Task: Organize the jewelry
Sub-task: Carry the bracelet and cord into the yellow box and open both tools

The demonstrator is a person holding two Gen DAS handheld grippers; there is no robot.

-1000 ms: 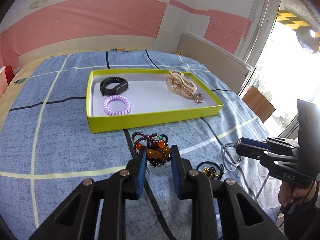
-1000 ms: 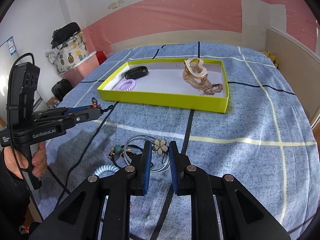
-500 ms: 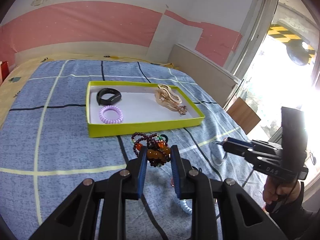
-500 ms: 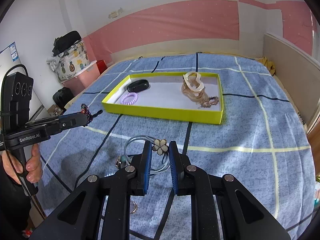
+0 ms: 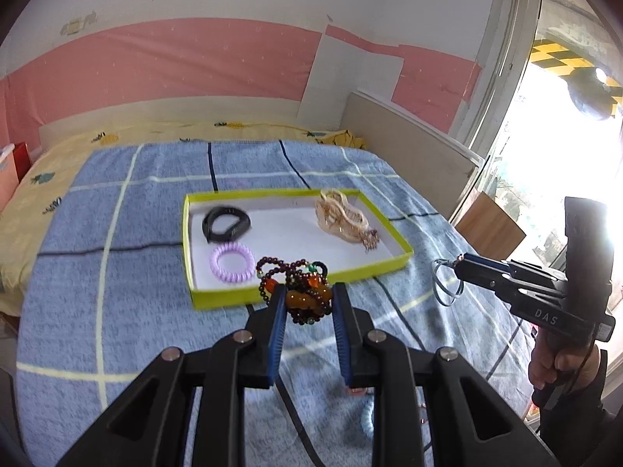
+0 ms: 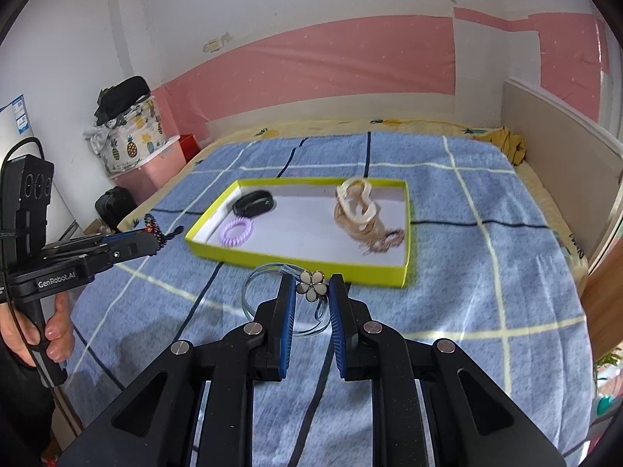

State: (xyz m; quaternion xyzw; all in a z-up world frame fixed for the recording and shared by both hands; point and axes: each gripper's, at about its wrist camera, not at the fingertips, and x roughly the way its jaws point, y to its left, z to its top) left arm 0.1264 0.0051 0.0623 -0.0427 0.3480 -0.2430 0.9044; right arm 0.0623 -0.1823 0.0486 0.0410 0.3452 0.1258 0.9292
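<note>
Two pieces of jewelry are in the air at once, one in each gripper, above the blue checked bedspread (image 6: 486,292). The left gripper (image 5: 307,299) pinches a beaded bracelet (image 5: 303,292) of dark red and amber beads, its loops hanging out past the fingertips just short of the near wall of the yellow tray (image 5: 389,266). The right gripper (image 6: 311,290) pinches a clear hair tie with a white flower charm (image 6: 310,283), its loops dangling below the jaws, also near the tray's front edge.

The tray already holds a black wristband (image 5: 226,223) and a purple coil hair tie (image 5: 231,262) on its left side, and a beige hair claw (image 5: 340,216) with a small chain piece on the right.

The step in hand looks like the carry: both items lifted and headed for the tray. Next, each gripper needs to pass over the near wall and find bare white floor, most of it in the middle, before letting go, so that the dangling loops clear the rim.
</note>
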